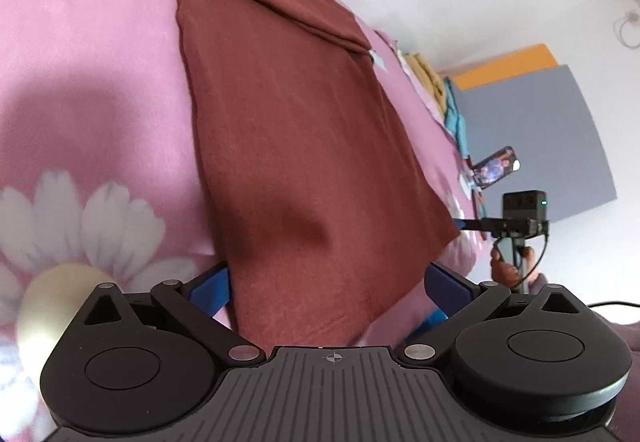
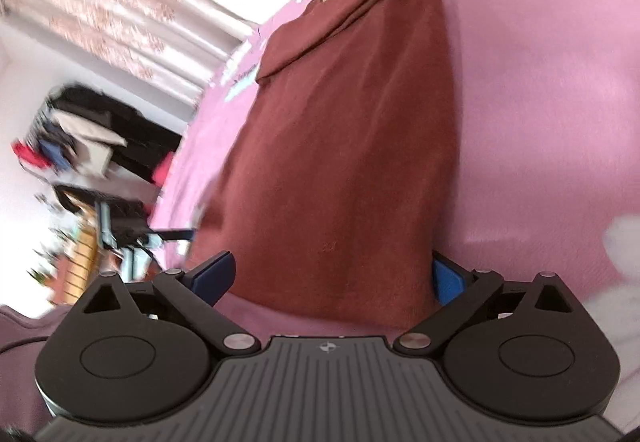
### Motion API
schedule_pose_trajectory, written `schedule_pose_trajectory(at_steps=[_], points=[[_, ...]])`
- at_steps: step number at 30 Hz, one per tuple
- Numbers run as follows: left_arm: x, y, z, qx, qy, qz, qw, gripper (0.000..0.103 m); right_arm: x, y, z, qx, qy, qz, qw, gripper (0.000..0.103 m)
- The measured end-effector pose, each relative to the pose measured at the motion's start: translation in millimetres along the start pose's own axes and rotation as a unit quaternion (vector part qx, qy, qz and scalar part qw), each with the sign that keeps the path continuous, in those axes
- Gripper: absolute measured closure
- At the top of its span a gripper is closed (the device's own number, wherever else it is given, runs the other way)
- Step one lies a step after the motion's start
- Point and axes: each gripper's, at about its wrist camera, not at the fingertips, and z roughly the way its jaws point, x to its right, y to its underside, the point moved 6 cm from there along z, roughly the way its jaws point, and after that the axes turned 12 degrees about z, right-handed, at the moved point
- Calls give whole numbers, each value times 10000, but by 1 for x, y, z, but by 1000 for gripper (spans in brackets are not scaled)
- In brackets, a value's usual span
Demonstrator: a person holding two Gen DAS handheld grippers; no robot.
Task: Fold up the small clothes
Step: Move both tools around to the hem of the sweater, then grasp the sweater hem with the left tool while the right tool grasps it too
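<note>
Left wrist view shows the maroon shirt (image 1: 296,146) on the pink floral bedsheet (image 1: 88,42) — its hem lies between the wide-open jaws of the left gripper (image 1: 326,282). The right gripper (image 2: 332,276) is also wide open, gripping nothing. If only one layer is pinched, the fold may slip crooked.

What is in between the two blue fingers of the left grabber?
The dark red garment. Its near end runs down between the blue fingers of the left gripper, covering the pink flowered sheet. The left wrist view shows it.
</note>
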Motion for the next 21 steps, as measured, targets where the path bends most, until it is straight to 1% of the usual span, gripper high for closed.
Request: schedule_pose_trajectory(at_steps=[3, 4, 5, 6, 7, 8, 9, 10, 11, 14, 17, 19, 21], points=[[-2, -12, 11, 169, 137, -87, 9997, 0, -4, -11, 15, 73, -258, 122, 9996, 5], [-2, -15, 15, 208, 193, -111, 9995, 0, -6, -12, 21, 68, -270, 95, 9996, 6], [-1, -15, 17, 234, 226, -110, 9994, 0, -10, -14, 26, 75, -188, 5, 9998, 12], [0, -16, 19, 262, 240, -88, 9993, 0, -12, -15, 31, 67, -76, -65, 9999, 24], [2, -16, 20, 287, 234, -57, 9993, 0, -12, -15, 34, 59, 75, -121, 9999, 32], [3, -15, 17, 307, 223, -31, 9993, 0, -10, -13, 34, 65, 214, -136, 9997, 53], [2, -13, 14, 332, 198, -9, 9993, 0, -6, -13, 34, 72, 378, -135, 9992, 69], [3, -11, 13, 350, 149, 3, 9993, 0, -3, -13, 33, 96, 470, -140, 9988, 75], [2, -8, 7, 368, 108, 13, 9993, 0, -2, -12, 32, 104, 479, -124, 9987, 78], [-1, -7, 3, 489, -14, -60, 9988, 0, -3, -13, 35, 124, 483, -174, 9986, 78], [-11, -11, 5, 554, -91, -301, 9980, 0, -9, -15, 40, 187, 445, -285, 9984, 79], [-16, -13, 7, 573, -223, -401, 9973, 16, -16, -17, 38, 279, 366, -352, 9983, 80], [-17, -17, 7, 680, -262, -420, 9965, 17, -22, -21, 36, 403, 296, -412, 9979, 83]])
